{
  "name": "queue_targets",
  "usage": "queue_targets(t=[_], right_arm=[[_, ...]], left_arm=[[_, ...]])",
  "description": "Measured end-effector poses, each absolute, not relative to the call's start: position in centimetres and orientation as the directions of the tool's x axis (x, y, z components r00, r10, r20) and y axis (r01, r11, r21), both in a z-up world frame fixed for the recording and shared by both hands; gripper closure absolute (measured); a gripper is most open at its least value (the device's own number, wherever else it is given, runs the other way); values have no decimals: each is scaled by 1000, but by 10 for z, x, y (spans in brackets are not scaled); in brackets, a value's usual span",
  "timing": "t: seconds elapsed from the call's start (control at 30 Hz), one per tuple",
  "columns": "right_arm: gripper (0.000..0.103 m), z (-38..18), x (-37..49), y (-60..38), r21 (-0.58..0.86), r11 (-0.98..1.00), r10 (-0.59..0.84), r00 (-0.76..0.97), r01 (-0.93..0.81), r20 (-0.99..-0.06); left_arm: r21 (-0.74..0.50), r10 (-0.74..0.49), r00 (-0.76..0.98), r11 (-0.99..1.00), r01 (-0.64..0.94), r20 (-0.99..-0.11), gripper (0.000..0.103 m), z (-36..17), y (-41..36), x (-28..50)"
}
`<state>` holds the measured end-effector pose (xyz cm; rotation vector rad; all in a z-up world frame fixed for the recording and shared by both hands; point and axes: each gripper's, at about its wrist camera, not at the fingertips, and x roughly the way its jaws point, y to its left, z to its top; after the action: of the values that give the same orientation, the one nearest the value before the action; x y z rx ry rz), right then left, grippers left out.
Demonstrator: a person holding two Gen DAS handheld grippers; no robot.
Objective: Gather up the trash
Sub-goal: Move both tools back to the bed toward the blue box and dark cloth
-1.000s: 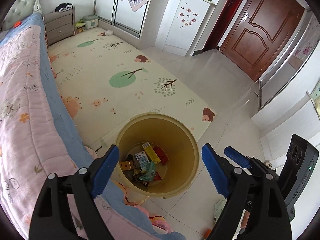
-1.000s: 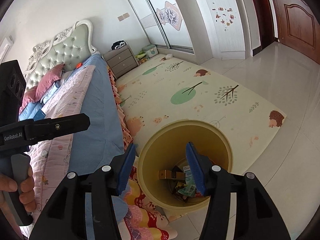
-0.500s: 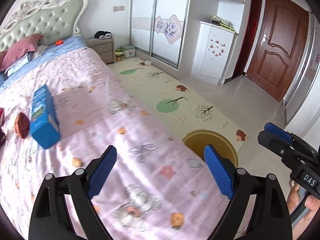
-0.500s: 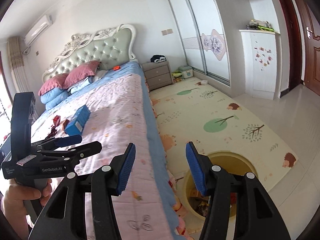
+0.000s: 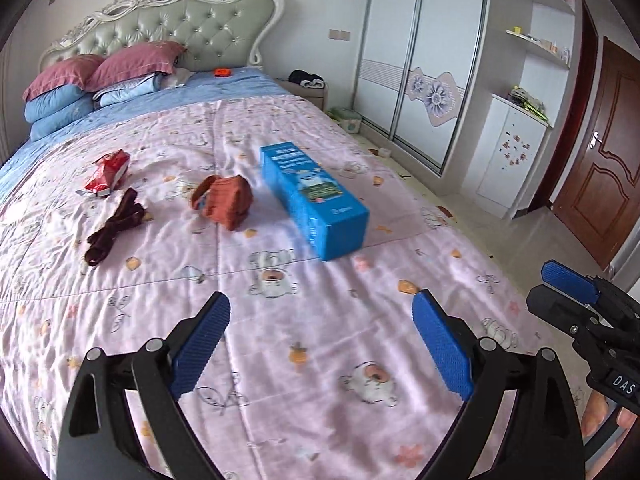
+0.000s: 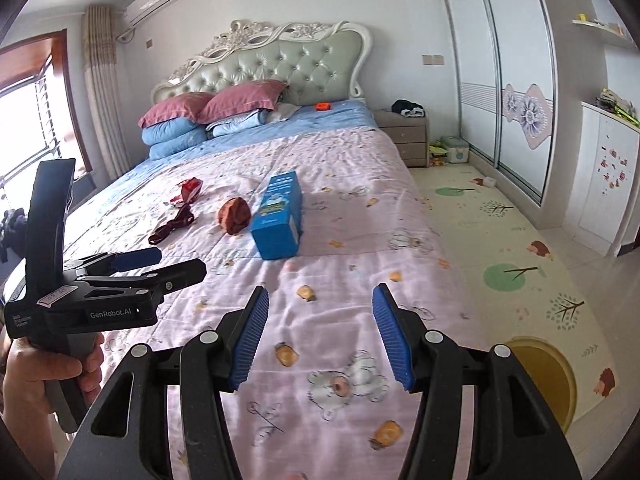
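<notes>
A blue box (image 5: 316, 196) (image 6: 279, 216) lies on the pink bedspread (image 5: 300, 340). Left of it lie a crumpled brown wrapper (image 5: 224, 200) (image 6: 235, 214), a dark brown strip (image 5: 114, 226) (image 6: 173, 228) and a red packet (image 5: 107, 170) (image 6: 189, 190). My left gripper (image 5: 320, 344) is open and empty, above the bed short of the box. My right gripper (image 6: 320, 336) is open and empty, over the bed's near part. The yellow bin (image 6: 548, 376) stands on the floor at the bed's right side.
Pillows (image 6: 208, 108) and folded blue blankets (image 6: 176, 136) lie at the headboard. A nightstand (image 6: 404, 136), wardrobe with sliding doors (image 6: 508, 80) and white cabinet (image 6: 608, 176) line the right wall. A patterned play mat (image 6: 500, 240) covers the floor beside the bed.
Both grippers have swung up from over the yellow bin to face along the bed. The blue box and the other trash on the bedspread have come into view. Both stay open and empty.
</notes>
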<state>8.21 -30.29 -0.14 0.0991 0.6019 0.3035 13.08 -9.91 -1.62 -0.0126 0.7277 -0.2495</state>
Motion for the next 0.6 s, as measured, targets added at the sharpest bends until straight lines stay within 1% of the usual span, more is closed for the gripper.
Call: queue_targets(t=[0.2, 0.27, 0.4, 0.47, 0.6], right_arm=[[48, -6, 103, -259, 161, 936, 347, 744, -312, -571], [42, -8, 110, -247, 159, 932, 355, 736, -325, -576], [39, -11, 126, -227, 139, 930, 354, 726, -340, -589], [33, -12, 136, -219, 117, 934, 339, 729, -339, -595], [33, -16, 162, -210, 116, 940, 321, 721, -320, -614]], left_arm=[[-86, -173, 731, 984, 156, -660, 11, -20, -53, 136], [-82, -157, 731, 987, 137, -664, 11, -22, -41, 141], [-56, -112, 740, 993, 100, -663, 10, -25, -23, 151], [-49, -98, 740, 995, 88, -666, 7, -28, -14, 160], [-48, -52, 736, 998, 26, -675, 5, -35, 10, 179]])
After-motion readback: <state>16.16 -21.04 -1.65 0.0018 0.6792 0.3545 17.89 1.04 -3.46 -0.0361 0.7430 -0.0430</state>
